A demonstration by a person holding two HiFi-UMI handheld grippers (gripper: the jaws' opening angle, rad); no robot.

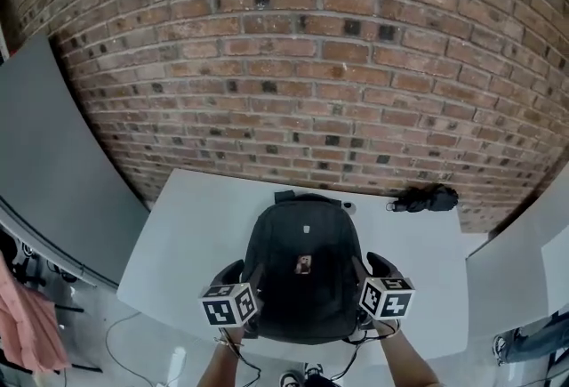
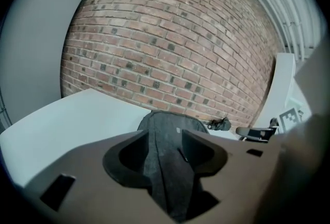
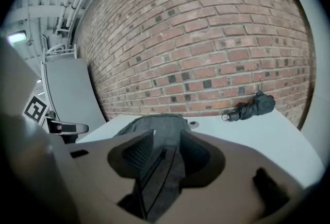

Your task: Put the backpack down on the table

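A black backpack [image 1: 302, 278] with a small badge on its front hangs upright between my two grippers, over the front part of the white table [image 1: 191, 225]. My left gripper [image 1: 246, 277] is shut on the fabric of its left side. In the left gripper view the dark cloth of the backpack [image 2: 166, 127] fills the gap of that gripper [image 2: 167, 155]. My right gripper [image 1: 360, 274] is shut on the right side. In the right gripper view a zippered fold of the backpack [image 3: 154, 124] runs through that gripper [image 3: 166, 155]. The pack's bottom is hidden.
A folded black umbrella [image 1: 427, 197] lies at the table's back right, close to the brick wall [image 1: 293, 65]. A small white round thing [image 1: 348, 208] sits just behind the backpack. A grey panel [image 1: 44, 172] stands at the left and a grey chair back [image 1: 520, 243] at the right.
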